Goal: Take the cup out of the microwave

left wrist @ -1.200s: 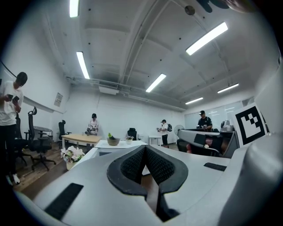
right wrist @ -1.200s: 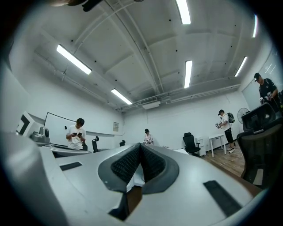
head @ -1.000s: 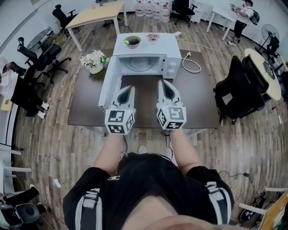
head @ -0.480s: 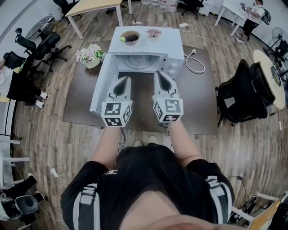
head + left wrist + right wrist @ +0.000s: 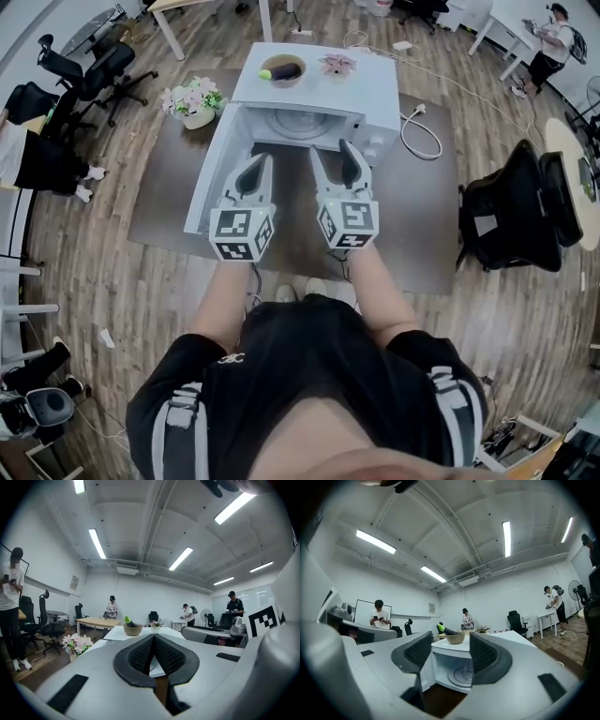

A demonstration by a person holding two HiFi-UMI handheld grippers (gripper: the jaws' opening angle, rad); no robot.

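Note:
A white microwave stands on a dark brown table, its door swung open to the left. Through the opening the right gripper view shows the glass turntable and a clear cup on it; in the head view the cup is hard to make out. My right gripper is just in front of the opening, its jaws opening with nothing between them. My left gripper is beside it near the door, shut and holding nothing.
On the microwave's top sit a bowl with a dark vegetable and a small plant. A flower pot stands left of the door. A white cable lies to the right. Black chair beside the table.
Both grippers have moved forward toward the microwave's opening. The right gripper's jaws, shut before, now stand apart. The left gripper stays shut.

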